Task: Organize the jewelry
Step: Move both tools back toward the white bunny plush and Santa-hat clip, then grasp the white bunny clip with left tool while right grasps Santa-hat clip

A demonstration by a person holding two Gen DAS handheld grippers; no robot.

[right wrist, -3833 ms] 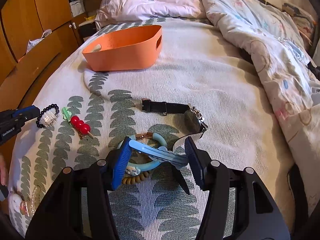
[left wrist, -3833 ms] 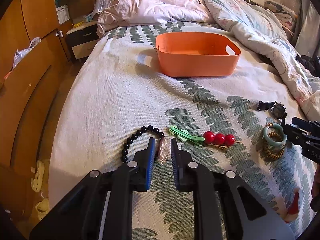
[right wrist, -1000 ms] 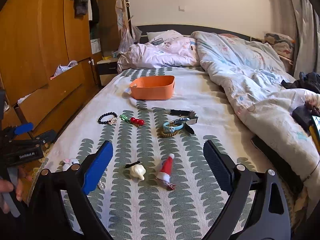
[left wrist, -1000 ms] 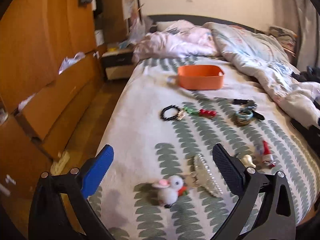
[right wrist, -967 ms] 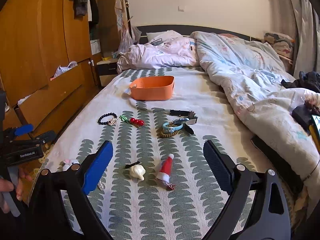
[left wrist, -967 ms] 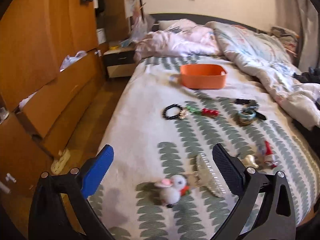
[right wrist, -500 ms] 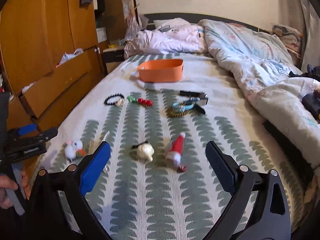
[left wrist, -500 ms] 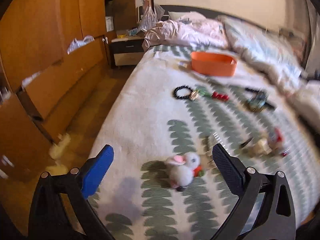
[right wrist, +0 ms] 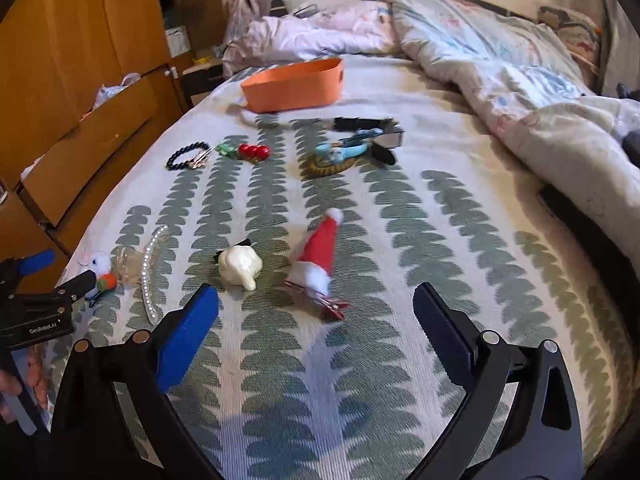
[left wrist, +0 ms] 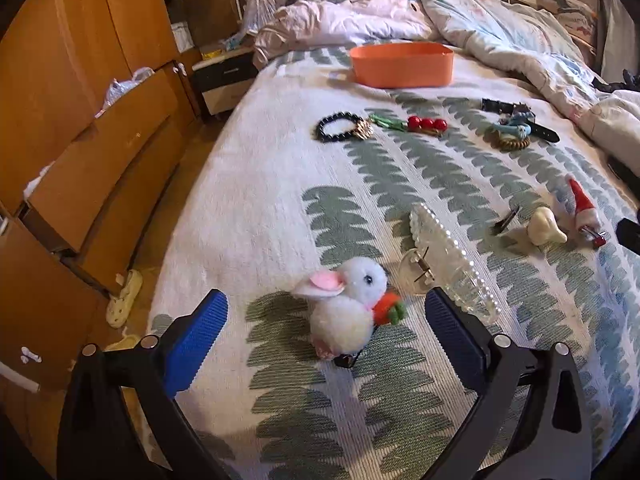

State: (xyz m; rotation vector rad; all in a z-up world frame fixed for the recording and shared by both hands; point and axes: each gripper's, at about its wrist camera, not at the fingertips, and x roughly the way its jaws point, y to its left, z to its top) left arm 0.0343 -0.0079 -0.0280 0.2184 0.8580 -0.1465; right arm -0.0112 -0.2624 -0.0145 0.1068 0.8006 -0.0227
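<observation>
- left gripper (left wrist: 326, 322) jaws standing wide apart around a white bunny clip (left wrist: 346, 306), pearl clip (left wrist: 454, 264) just beside it.
- right gripper (right wrist: 316, 326) jaws gaping, santa hat clip (right wrist: 318, 254) lying ahead, tip pointing away.

Rumpled duvet (left wrist: 500, 28) on bed, wooden wardrobe (left wrist: 72, 92), nightstand (left wrist: 224, 80).

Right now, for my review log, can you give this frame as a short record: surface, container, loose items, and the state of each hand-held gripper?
surface: bedspread with green leaf print
container: orange plastic bin, far end of the bed, contents not visible
near items: white fluffy bunny clip, clear pearl-edged hair claw, cream hair clip, red Santa-hat clip
far items: black bead bracelet, red berry clip, black-strap watch
left hand-held gripper: open, empty, bunny clip ahead between the fingers
right hand-held gripper: open, empty
</observation>
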